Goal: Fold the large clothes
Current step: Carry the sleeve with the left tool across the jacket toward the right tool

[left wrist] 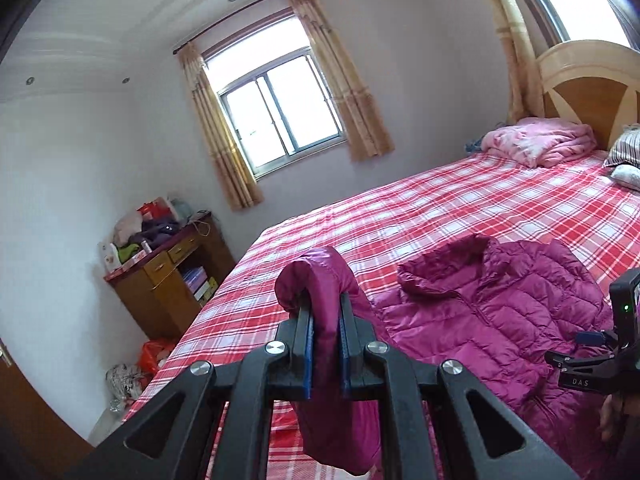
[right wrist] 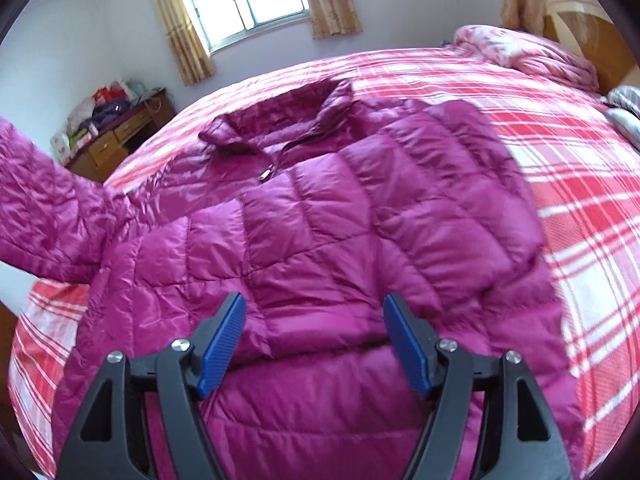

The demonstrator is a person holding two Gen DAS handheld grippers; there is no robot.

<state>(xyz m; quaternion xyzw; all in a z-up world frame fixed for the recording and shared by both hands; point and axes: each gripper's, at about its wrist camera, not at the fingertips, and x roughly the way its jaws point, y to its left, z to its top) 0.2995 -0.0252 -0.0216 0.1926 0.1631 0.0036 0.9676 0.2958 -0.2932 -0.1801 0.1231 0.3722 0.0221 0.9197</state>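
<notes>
A magenta quilted puffer jacket (right wrist: 320,216) lies front up on the red plaid bed (right wrist: 560,184), collar toward the window. My left gripper (left wrist: 325,312) is shut on the jacket's sleeve (left wrist: 320,276), which bulges over the blue pads and hangs below them, lifted off the bed. The rest of the jacket (left wrist: 492,312) lies to the right in that view. In the right wrist view the raised sleeve (right wrist: 48,208) rises at the left. My right gripper (right wrist: 314,308) hovers over the jacket's lower front, jaws wide apart, nothing between the blue pads (right wrist: 222,344).
A pink quilt (left wrist: 540,140) and striped pillows (left wrist: 624,148) sit by the wooden headboard (left wrist: 588,80). A wooden cabinet (left wrist: 168,276) piled with clutter stands left of the bed under the curtained window (left wrist: 276,116). Bags (left wrist: 136,364) lie on the floor.
</notes>
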